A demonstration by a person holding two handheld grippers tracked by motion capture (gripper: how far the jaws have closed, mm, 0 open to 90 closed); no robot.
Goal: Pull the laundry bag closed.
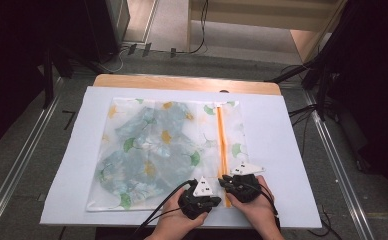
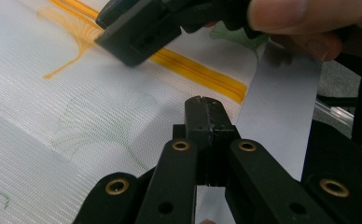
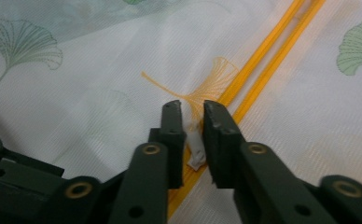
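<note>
Mesh bag (image 1: 167,150), printed with ginkgo leaves and holding folded cloth, lies flat on a white sheet (image 1: 287,145) over the table in the high view. Its orange zipper (image 1: 222,145) runs toward the near edge, where both hands meet; bare sheet stays free on all sides. The left gripper (image 1: 198,199) and right gripper (image 1: 239,184) sit just beside each other at the zipper's near end.

In the left gripper view the jaws are pressed together with nothing visible between them, over the mesh near the bag's edge; the right gripper works the zipper beyond.

The right gripper view alone shows the white zipper pull (image 3: 196,149) between its slightly parted jaws; whether they pinch it I cannot tell.
</note>
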